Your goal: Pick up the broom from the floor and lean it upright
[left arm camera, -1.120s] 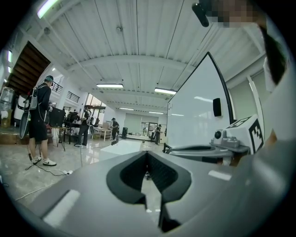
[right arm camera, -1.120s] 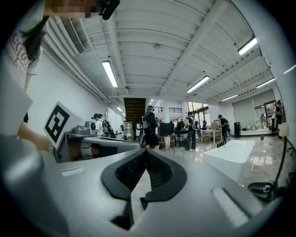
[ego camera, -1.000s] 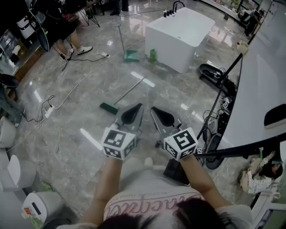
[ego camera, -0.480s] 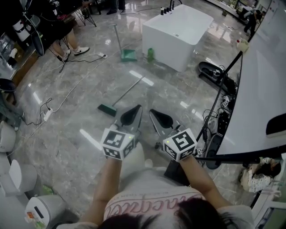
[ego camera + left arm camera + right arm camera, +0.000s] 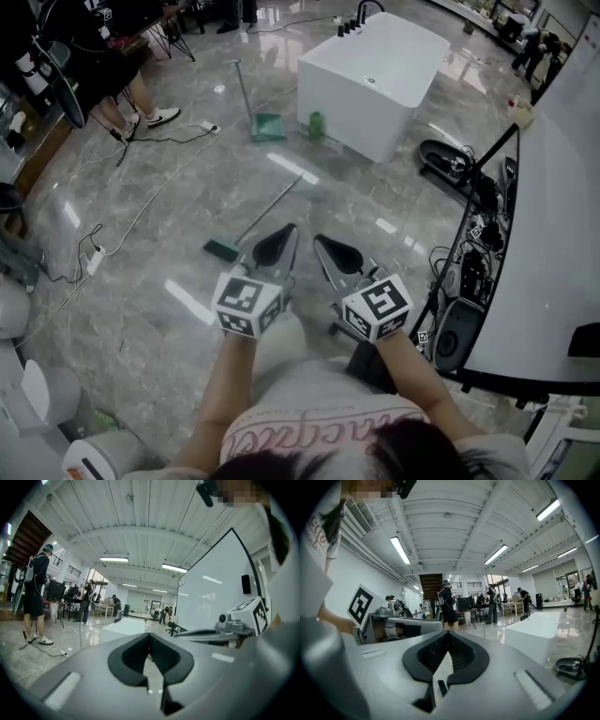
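The broom [image 5: 258, 216] lies flat on the grey marble floor, its dark green head at the lower left and its thin handle running up to the right. Both grippers are held side by side above the floor, just short of the broom. My left gripper [image 5: 289, 229] is shut and empty, its tips a little to the right of the broom head. My right gripper [image 5: 319, 240] is beside it, also shut and empty. In the left gripper view the left gripper [image 5: 150, 634] points nearly level across the hall; the right gripper [image 5: 447, 632] does the same in its own view.
A big white tub-like block [image 5: 375, 70] stands ahead. By it are an upright green dustpan [image 5: 265, 126] and a green bottle [image 5: 316, 122]. Cables and a power strip [image 5: 94, 258] trail at left near a standing person [image 5: 122, 70]. Black gear [image 5: 464, 272] lines the white wall at right.
The person has walked forward: the broom, the tub and the dustpan have all come nearer. Both grippers keep the same pose side by side, still shut.
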